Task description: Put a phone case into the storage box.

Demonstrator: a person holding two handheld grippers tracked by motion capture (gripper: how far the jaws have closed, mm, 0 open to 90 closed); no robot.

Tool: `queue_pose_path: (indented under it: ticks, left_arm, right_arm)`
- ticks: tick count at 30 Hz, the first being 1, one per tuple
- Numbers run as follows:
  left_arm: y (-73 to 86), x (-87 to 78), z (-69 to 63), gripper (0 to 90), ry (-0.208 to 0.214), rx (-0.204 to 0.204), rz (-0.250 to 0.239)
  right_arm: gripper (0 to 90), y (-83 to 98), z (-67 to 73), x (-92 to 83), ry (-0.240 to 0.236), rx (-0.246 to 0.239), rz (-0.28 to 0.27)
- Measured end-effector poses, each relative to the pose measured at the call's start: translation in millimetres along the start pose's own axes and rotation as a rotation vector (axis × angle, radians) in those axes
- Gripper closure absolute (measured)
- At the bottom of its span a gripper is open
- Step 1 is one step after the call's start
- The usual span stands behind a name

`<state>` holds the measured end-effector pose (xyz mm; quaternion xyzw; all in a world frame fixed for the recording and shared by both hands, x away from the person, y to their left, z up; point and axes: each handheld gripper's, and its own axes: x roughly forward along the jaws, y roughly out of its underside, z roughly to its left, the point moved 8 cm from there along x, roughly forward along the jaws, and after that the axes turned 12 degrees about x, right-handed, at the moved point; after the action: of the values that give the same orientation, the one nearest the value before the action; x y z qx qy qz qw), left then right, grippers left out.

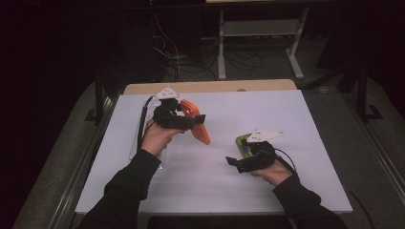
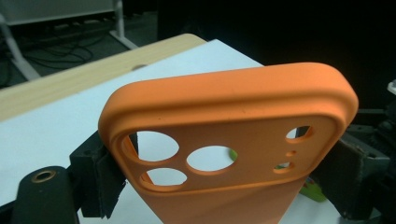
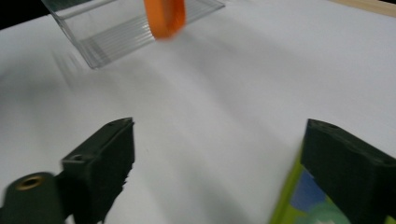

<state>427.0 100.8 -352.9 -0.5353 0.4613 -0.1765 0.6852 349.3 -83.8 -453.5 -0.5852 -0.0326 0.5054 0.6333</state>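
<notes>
My left gripper (image 2: 219,186) clamps the orange phone case (image 2: 224,140), lifted off the surface (image 1: 215,167). My right gripper (image 3: 219,172) stands wide open and empty beside the green phone (image 3: 303,200). Next move, as I judge it: grasp the phone and align it with the case.

orange phone case (image 2: 224,112): matt, smooth, rubbery-looking plastic
clear box (image 3: 116,28): glossy ribbed plastic, perhaps
table (image 1: 286,119): matt white top, wood edge

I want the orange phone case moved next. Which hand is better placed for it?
Left. The left gripper is shut on the orange phone case, lifted off the table. The right gripper stands open beside the green item.
</notes>
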Motion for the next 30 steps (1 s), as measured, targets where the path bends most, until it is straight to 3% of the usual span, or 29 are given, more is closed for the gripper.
queue_pose_path:
  ticks: [4, 13, 18, 23, 30]
  left_arm:
    - [-4.1, -5.8, 8.5, 14.2, -0.024, 0.006, 0.0]
    - [-12.3, -22.6, 37.4, 14.1, -0.101, 0.007, 0.0]
    - [-15.9, -32.5, 54.4, 14.1, -0.154, 0.013, 0.011]
    - [-17.9, -42.7, 79.7, 14.1, -0.236, 0.022, 0.035]
    - [-15.7, -47.9, 108.2, 14.1, -0.337, 0.015, 0.068]
  right_arm:
    - [0.0, 6.3, -10.1, -9.3, 0.037, -0.005, 0.0]
    - [0.0, 26.7, -22.4, -22.2, 0.098, -0.047, 0.055]
    - [0.0, 36.3, -26.1, -28.0, 0.117, -0.032, 0.081]
    - [0.0, 50.8, -31.2, -34.6, 0.123, -0.019, 0.108]
    - [0.0, 52.4, -34.5, -39.0, 0.127, -0.01, 0.108]
